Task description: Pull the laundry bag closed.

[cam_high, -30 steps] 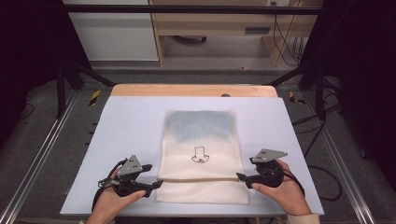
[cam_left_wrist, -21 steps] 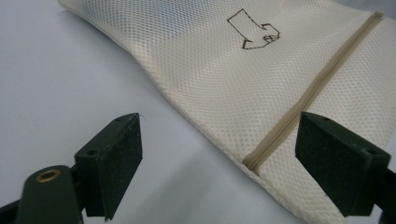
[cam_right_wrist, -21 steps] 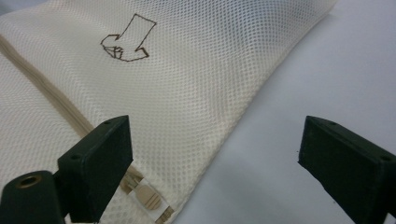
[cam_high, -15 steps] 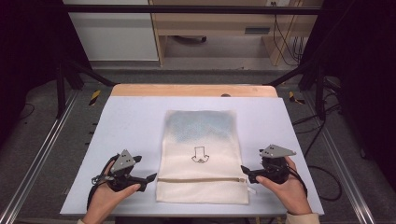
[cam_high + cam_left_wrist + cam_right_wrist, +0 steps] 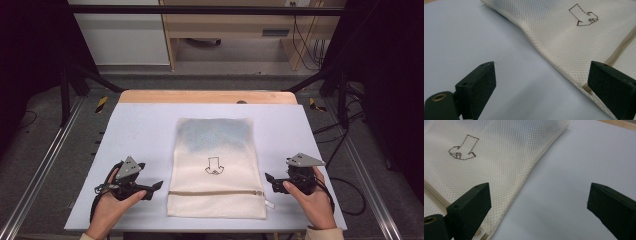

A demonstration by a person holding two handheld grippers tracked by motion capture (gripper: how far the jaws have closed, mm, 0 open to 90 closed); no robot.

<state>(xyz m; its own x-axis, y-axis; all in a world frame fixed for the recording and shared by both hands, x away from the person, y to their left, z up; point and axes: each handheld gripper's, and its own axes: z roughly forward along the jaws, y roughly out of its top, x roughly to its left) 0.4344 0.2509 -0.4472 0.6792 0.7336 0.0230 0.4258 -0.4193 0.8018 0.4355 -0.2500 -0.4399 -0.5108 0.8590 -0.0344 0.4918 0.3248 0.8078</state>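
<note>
Mesh laundry bag [image 5: 216,167], cream and rectangular, lies flat between released left tongs [image 5: 156,185] and right tongs [image 5: 268,178].

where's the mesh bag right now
In the high view the mesh bag lies flat mid-table on the pale blue mat, between the left gripper and right gripper, touching neither.

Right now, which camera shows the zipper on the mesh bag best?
The high view: the zipper runs whole across the mesh bag. The left gripper view catches a short stretch; the right gripper view just a bit at its edge.
</note>
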